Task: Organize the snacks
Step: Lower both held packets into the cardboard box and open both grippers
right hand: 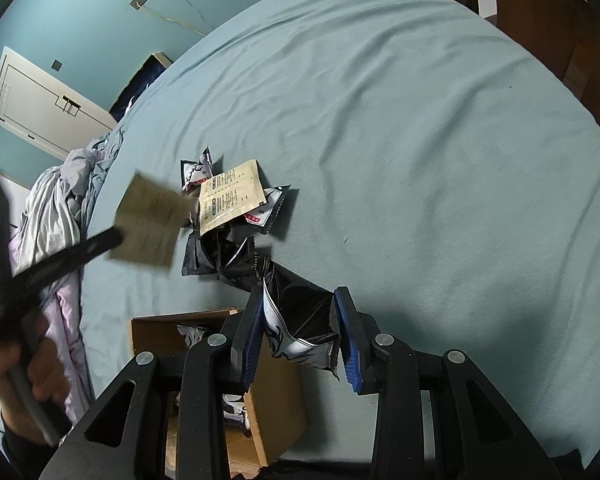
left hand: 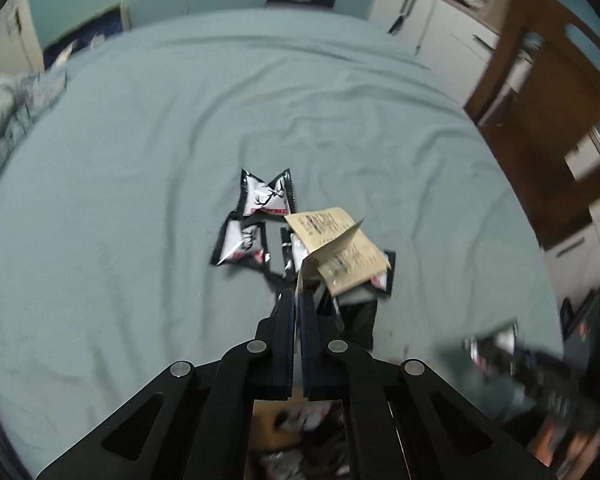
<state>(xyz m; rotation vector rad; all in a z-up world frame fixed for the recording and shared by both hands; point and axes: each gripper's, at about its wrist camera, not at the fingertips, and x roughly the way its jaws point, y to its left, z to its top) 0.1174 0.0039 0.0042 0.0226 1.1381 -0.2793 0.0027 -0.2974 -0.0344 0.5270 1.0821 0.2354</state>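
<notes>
**Both grippers carry a packet above the bed**

The left gripper (left hand: pixel 299 300) has its jaws pressed together on the corner of a tan packet (left hand: pixel 326 232). This packet hangs just ahead of the tips and covers part of the pile behind it, so the wrappers below it are hard to count. In the right wrist view the same tan packet (right hand: pixel 148 220) is blurred, and the left gripper (right hand: pixel 112 240) is only a dark smear at the left, with the hand (right hand: pixel 24 364) below it.

The right gripper (right hand: pixel 300 320) pinches a black and white packet (right hand: pixel 300 328) between its blue pads (right hand: pixel 350 344); the packet is crumpled and fills the gap.

Ahead of both grippers lies the pile: a second tan packet (right hand: pixel 230 196) flat on top, and black and white packets (left hand: pixel 266 196) beside and under it. A cardboard box (right hand: pixel 156 332) stands below and left of the right gripper, partly hidden by its frame; some packets are inside.

To the right of the pile the bed sheet (right hand: pixel 420 140) is bare as far as its edge. Crumpled bedding (right hand: pixel 60 200) lies at the far left, and a wooden chair (left hand: pixel 548 112) stands to the right past the bed edge.
</notes>
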